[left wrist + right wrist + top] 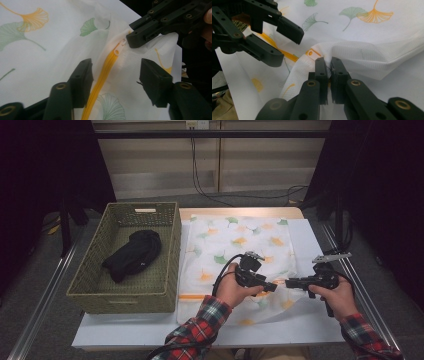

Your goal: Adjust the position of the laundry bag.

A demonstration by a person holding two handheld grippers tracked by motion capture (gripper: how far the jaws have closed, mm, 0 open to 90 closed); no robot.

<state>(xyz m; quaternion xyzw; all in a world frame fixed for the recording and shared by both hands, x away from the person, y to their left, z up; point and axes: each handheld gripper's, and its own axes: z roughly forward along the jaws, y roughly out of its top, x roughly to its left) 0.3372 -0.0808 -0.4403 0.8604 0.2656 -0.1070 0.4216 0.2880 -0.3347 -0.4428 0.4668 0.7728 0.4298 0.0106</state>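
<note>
A white mesh bag [240, 240] printed with green and orange ginkgo leaves lies flat on the table. Its yellow zipper [102, 80] runs between the jaws of my left gripper [116, 72], which stands open astride it without touching. The white zipper pull [120, 47] sits just beyond those jaws. My right gripper [329, 62] is shut on a raised fold of the bag's mesh beside the zipper's end. In the high view the left gripper [272, 287] and right gripper [289, 282] meet tip to tip over the bag's near right corner.
A woven green basket [172, 255] stands at the table's left with a black garment [134, 254] inside. The white table top [310, 320] ends close behind the hands. Metal rails run along both sides; cables hang at the back.
</note>
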